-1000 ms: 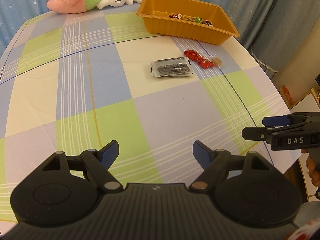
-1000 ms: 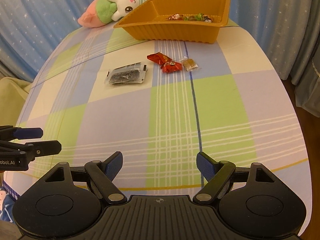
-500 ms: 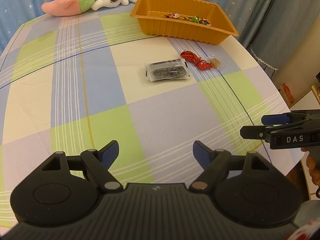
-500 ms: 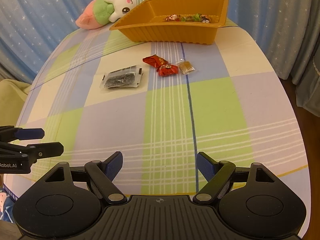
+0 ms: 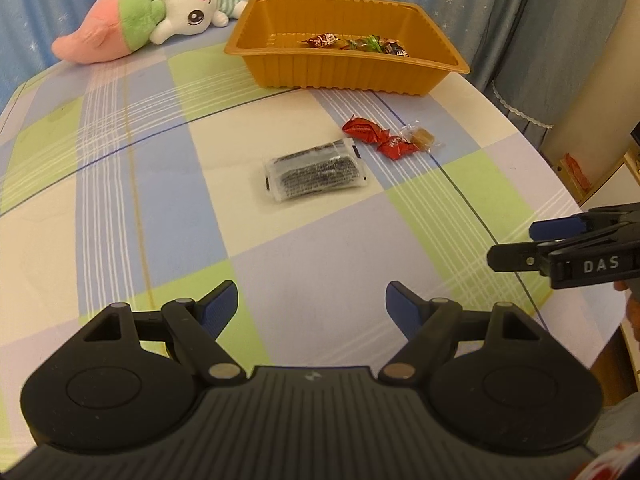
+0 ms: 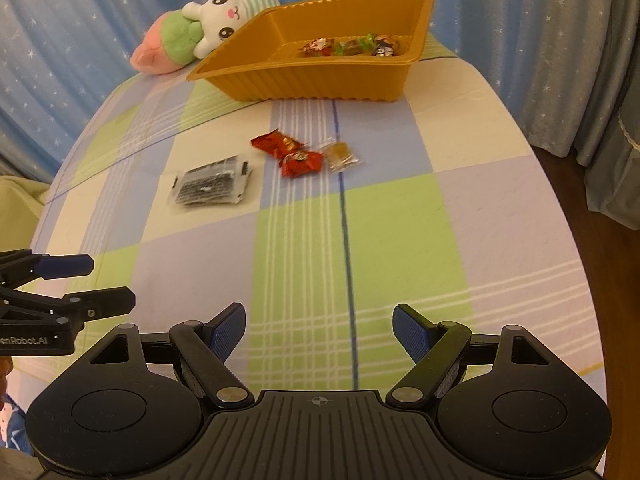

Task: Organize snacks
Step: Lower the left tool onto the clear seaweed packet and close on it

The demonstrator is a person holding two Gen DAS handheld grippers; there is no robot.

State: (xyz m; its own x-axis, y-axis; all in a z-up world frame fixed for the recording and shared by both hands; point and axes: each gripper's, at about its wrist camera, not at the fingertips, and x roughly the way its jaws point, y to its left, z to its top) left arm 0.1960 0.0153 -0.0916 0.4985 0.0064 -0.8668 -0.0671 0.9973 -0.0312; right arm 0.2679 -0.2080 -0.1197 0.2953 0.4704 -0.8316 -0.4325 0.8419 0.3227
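On the checked tablecloth lie a clear packet of dark snack (image 5: pixel 314 176) (image 6: pixel 212 185), two red-wrapped candies (image 5: pixel 378 136) (image 6: pixel 290 154) and a small clear-wrapped amber candy (image 5: pixel 422 137) (image 6: pixel 340 154). Behind them stands an orange tray (image 5: pixel 340 76) (image 6: pixel 320 78) with several wrapped candies inside. My left gripper (image 5: pixel 308 304) is open and empty, well short of the packet. My right gripper (image 6: pixel 319 326) is open and empty too, near the table's front. Each gripper shows at the edge of the other's view.
A plush rabbit with a pink and green body (image 5: pixel 160 20) (image 6: pixel 200 28) lies at the back left beside the tray. Blue starred curtains hang behind the table. The table's right edge drops to a wooden floor (image 6: pixel 580 208).
Both grippers have moved forward over the table toward the snacks, which now look larger and closer. The jaws stayed open at the same width.
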